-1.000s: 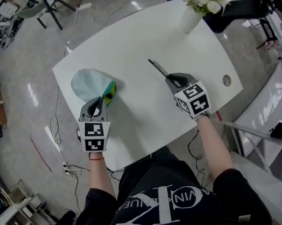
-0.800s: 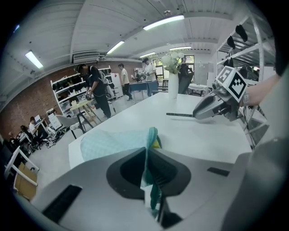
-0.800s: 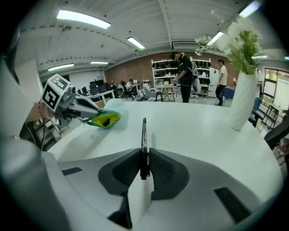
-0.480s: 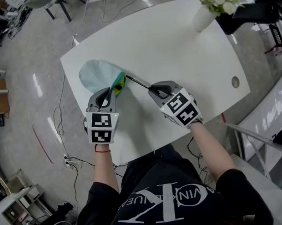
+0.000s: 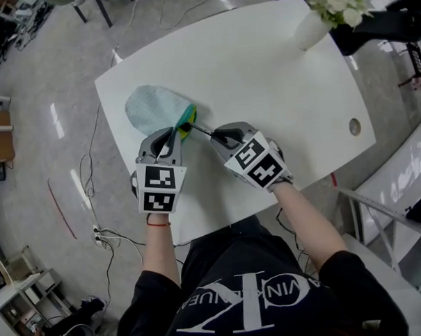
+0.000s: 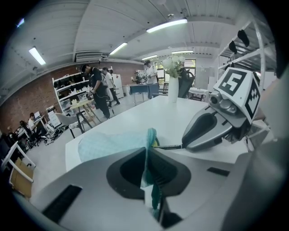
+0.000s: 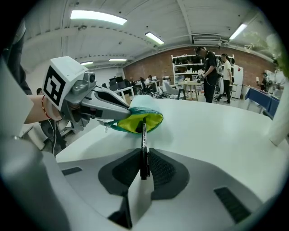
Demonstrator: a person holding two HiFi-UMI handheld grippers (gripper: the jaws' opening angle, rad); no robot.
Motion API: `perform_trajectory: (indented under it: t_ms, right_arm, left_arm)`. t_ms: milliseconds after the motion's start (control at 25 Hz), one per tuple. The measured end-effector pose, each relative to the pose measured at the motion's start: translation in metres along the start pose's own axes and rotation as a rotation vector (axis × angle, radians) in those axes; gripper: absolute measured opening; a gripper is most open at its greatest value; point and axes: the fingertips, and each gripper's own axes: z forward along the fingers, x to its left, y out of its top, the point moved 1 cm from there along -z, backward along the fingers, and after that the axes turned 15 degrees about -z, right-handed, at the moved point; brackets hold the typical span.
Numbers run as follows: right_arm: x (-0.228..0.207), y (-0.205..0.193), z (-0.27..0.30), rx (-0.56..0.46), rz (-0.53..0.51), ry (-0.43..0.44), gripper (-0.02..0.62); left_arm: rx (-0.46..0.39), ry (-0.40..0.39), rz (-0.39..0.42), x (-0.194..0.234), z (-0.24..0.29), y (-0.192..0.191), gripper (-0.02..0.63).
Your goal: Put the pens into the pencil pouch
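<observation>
A pale blue pencil pouch (image 5: pixel 156 109) with a teal rim and yellow-green lining lies at the left of the white table (image 5: pixel 262 71). My left gripper (image 5: pixel 171 135) is shut on the pouch's near rim (image 6: pixel 151 137) and holds the mouth open. My right gripper (image 5: pixel 212 134) is shut on a black pen (image 5: pixel 200 129) that points left at the mouth. In the right gripper view the pen (image 7: pixel 144 140) runs straight ahead, its tip at the open yellow-green mouth (image 7: pixel 140 121) of the pouch. In the left gripper view the right gripper (image 6: pixel 183 145) shows with the pen (image 6: pixel 169 146) beside the rim.
A white vase of flowers (image 5: pixel 322 9) stands at the table's far right edge. A round cable hole (image 5: pixel 354 127) sits near the right end. Cables trail on the floor left of the table. Several people and shelves show far off in both gripper views.
My right gripper has carried the pen leftward across the table to the pouch's mouth. The left gripper has kept its hold on the pouch's rim.
</observation>
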Motion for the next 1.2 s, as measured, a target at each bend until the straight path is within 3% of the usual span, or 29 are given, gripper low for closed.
perform_trajectory:
  t_ms: [760,1200]
  right_arm:
    - [-0.014,0.036,0.031,0.010,0.023,-0.029,0.074]
    - [-0.012,0.032,0.015,-0.086,0.067,-0.026,0.121]
  left_arm:
    - [-0.007,-0.026,0.014,-0.012,-0.004,0.000,0.017]
    - [-0.006,-0.020,-0.001,-0.009,-0.004,0.001,0.017]
